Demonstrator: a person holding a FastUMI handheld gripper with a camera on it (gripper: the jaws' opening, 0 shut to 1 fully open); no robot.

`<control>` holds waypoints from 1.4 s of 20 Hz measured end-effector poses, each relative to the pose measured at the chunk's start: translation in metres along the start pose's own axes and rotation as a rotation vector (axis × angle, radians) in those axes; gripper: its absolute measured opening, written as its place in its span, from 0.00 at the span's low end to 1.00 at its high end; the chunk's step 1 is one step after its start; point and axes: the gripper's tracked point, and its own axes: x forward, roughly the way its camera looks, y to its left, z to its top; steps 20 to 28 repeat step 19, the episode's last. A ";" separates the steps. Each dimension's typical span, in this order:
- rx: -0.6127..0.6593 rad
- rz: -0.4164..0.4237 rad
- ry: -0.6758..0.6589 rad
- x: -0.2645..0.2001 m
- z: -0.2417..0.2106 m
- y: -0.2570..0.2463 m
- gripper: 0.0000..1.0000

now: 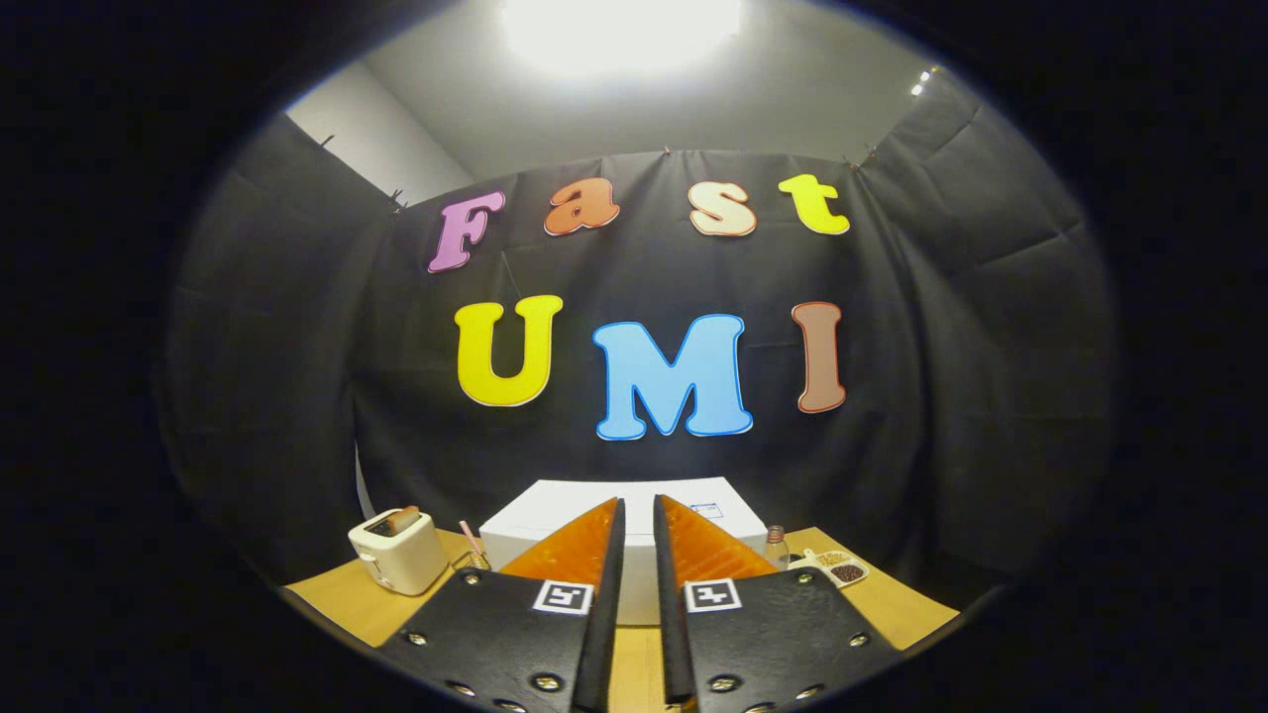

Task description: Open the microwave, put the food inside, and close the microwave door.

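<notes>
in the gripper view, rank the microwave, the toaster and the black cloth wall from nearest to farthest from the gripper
From the hand-held gripper, fingers nearly closed on nothing:
1. Microwave, straight ahead beyond the fingertips.
2. Toaster, off to the left on the table.
3. Black cloth wall, behind everything.

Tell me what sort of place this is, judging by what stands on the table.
Probably a mock kitchen set up in a booth: a wooden table carries a toaster holding a slice of bread and a white microwave just beyond the gripper, whose jaws stand nearly closed, holding nothing.
</notes>
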 end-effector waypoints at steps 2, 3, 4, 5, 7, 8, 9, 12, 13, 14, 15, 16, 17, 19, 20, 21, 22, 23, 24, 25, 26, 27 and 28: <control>-0.001 -0.038 -0.008 -0.004 0.006 -0.008 0.34; 0.002 -0.062 -0.010 -0.007 0.008 -0.011 0.44; 0.019 -0.064 -0.006 -0.010 0.008 -0.009 0.65; 0.035 -0.058 0.003 -0.013 0.005 -0.002 0.77; 0.066 -0.034 0.013 -0.017 0.007 0.008 0.98; 0.076 -0.020 0.014 -0.018 0.008 0.014 0.98; 0.070 -0.018 0.013 -0.017 0.010 0.016 0.98; -0.017 -0.059 -0.006 -0.010 0.024 0.014 0.97; -0.031 -0.067 -0.023 -0.010 0.029 0.017 0.98; -0.033 -0.069 -0.035 -0.010 0.031 0.021 0.97; -0.032 -0.061 -0.038 -0.010 0.031 0.027 0.97; -0.033 -0.051 -0.042 -0.010 0.032 0.033 0.98; -0.039 -0.051 -0.044 -0.010 0.032 0.034 0.98; -0.050 -0.062 -0.046 -0.008 0.031 0.033 0.97; -0.050 -0.062 -0.046 -0.008 0.031 0.033 0.97; -0.050 -0.062 -0.046 -0.008 0.031 0.033 0.97; -0.050 -0.062 -0.046 -0.008 0.031 0.033 0.97; -0.050 -0.062 -0.046 -0.008 0.031 0.033 0.97; -0.050 -0.062 -0.046 -0.008 0.031 0.033 0.97; -0.050 -0.062 -0.046 -0.008 0.031 0.033 0.97; -0.050 -0.062 -0.046 -0.008 0.031 0.033 0.97; -0.050 -0.062 -0.046 -0.008 0.031 0.033 0.97; -0.050 -0.062 -0.046 -0.008 0.031 0.033 0.97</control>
